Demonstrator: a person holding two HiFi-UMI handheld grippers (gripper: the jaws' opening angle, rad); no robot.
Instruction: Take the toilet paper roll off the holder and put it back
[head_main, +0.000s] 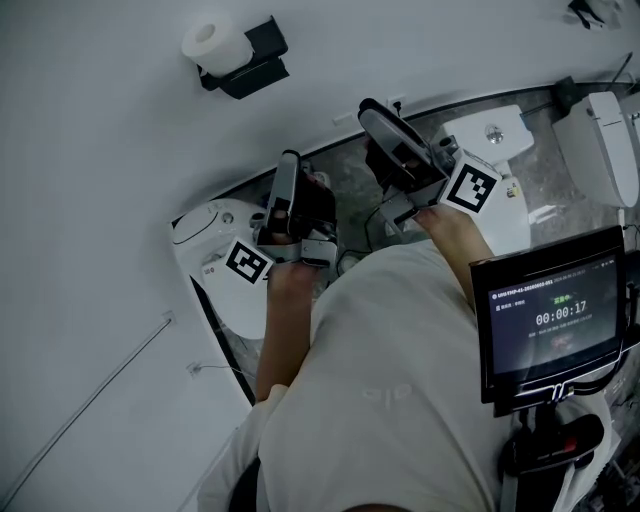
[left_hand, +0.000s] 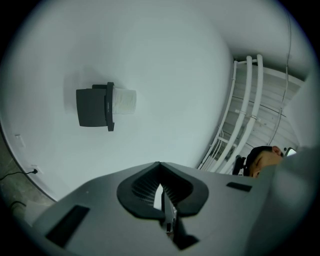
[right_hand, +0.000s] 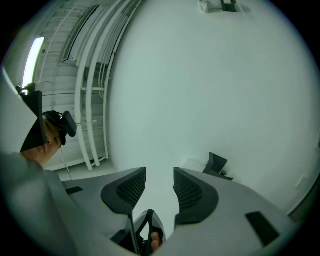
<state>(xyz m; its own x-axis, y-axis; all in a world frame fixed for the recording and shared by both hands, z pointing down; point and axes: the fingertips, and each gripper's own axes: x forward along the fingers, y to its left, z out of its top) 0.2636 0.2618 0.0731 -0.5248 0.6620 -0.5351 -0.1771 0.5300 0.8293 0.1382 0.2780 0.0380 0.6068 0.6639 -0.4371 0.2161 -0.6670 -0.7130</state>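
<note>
The white toilet paper roll (head_main: 212, 42) sits on a black holder (head_main: 252, 62) fixed to the white wall, at the head view's top left. In the left gripper view the roll (left_hand: 125, 101) sticks out to the right of the holder (left_hand: 92, 107), well ahead and left of the jaws. My left gripper (head_main: 289, 165) (left_hand: 159, 175) is shut with nothing in it, far short of the holder. My right gripper (head_main: 380, 120) (right_hand: 160, 182) is open and empty, facing bare wall. A dark fitting (right_hand: 216, 165) that looks like the holder peeks over its right jaw.
A white toilet (head_main: 215, 240) stands by the wall below the left gripper, and another white toilet tank (head_main: 490, 135) is at the right. A monitor (head_main: 550, 315) on a stand is at the lower right. White pipes (left_hand: 245, 110) run along the wall.
</note>
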